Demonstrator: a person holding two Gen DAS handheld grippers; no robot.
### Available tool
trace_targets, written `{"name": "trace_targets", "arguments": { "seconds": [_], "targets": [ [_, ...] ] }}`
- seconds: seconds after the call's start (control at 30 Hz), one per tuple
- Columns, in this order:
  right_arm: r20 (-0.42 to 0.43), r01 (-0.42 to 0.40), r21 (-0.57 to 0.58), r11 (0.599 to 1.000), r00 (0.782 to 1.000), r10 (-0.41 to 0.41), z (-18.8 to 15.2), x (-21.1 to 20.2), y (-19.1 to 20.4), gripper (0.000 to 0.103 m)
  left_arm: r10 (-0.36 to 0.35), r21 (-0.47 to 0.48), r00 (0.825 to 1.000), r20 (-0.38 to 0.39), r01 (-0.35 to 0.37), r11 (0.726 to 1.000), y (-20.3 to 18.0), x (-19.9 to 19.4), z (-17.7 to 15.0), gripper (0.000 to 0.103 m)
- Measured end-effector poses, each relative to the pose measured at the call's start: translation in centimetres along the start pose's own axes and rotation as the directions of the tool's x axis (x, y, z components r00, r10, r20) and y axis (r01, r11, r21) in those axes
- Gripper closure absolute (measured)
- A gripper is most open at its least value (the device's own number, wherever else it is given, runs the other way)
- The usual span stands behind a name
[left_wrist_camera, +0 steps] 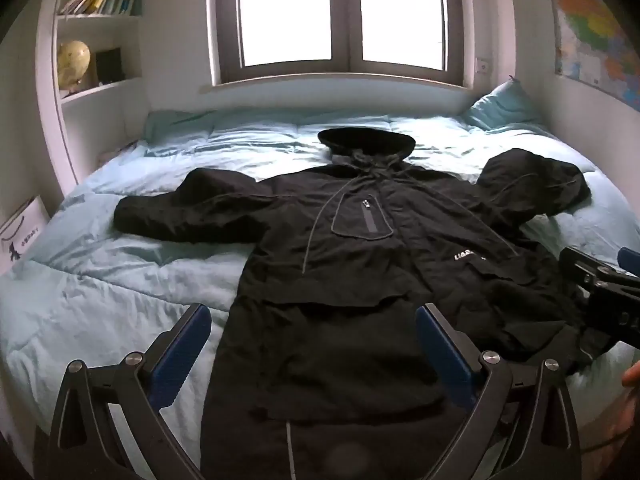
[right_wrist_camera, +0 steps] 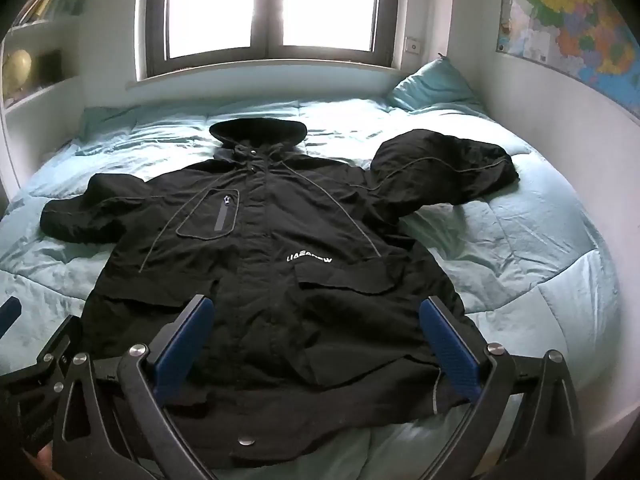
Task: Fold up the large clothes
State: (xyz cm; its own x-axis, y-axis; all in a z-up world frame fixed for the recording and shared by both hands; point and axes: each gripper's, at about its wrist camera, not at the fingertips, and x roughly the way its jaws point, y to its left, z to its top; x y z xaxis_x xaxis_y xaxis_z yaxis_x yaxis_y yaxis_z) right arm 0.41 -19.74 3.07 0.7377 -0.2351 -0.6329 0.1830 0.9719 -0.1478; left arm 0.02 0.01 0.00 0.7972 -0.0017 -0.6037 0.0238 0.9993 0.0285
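Observation:
A large black hooded jacket (left_wrist_camera: 360, 248) lies face up on the light blue bed (left_wrist_camera: 120, 280), hood toward the window and both sleeves spread out sideways. It also shows in the right wrist view (right_wrist_camera: 280, 240). My left gripper (left_wrist_camera: 314, 316) is open and empty, hovering over the jacket's lower left part. My right gripper (right_wrist_camera: 316, 308) is open and empty over the jacket's lower hem. The right gripper also shows at the right edge of the left wrist view (left_wrist_camera: 600, 276). The left gripper shows at the left edge of the right wrist view (right_wrist_camera: 24, 344).
The blue bed (right_wrist_camera: 540, 264) fills the room between white walls. A blue pillow (left_wrist_camera: 504, 106) sits at the far right corner. A window (left_wrist_camera: 344, 16) is behind the bed. A shelf with books and a globe (left_wrist_camera: 74, 62) stands at left. A map (right_wrist_camera: 576, 20) hangs at right.

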Motion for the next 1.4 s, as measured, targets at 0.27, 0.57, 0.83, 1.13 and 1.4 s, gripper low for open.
{"name": "trace_targets", "arguments": {
  "seconds": [0.27,0.57,0.83,1.13,1.4],
  "targets": [
    [-0.01,-0.016,-0.007,1.0,1.0,0.016,-0.3,0.5,0.5,0.0,-0.005,-0.005,1.0,-0.021,0.005,1.0,0.1,0.4,-0.7,0.002],
    [-0.012,-0.033,-0.004,0.999,0.999,0.032,-0.6,-0.3,0.5,0.0,0.002,0.006,1.0,-0.025,-0.002,1.0,-0.3,0.5,-0.5,0.002],
    [-0.012,-0.046,0.002,0.999,0.999,0.046,-0.7,-1.0,0.4,0.0,0.003,0.008,1.0,-0.003,-0.003,1.0,-0.3,0.0,-0.6,0.002],
    [-0.018,-0.063,0.015,0.998,0.998,0.063,-0.9,-1.6,0.5,0.0,0.005,-0.007,1.0,-0.013,-0.005,1.0,-0.2,-0.7,-0.8,0.002],
    [-0.008,-0.087,0.023,0.996,0.996,0.087,-1.2,-3.0,0.2,0.0,-0.006,-0.023,1.0,-0.015,0.006,1.0,-0.5,-2.6,-0.7,0.002]
  ]
}}
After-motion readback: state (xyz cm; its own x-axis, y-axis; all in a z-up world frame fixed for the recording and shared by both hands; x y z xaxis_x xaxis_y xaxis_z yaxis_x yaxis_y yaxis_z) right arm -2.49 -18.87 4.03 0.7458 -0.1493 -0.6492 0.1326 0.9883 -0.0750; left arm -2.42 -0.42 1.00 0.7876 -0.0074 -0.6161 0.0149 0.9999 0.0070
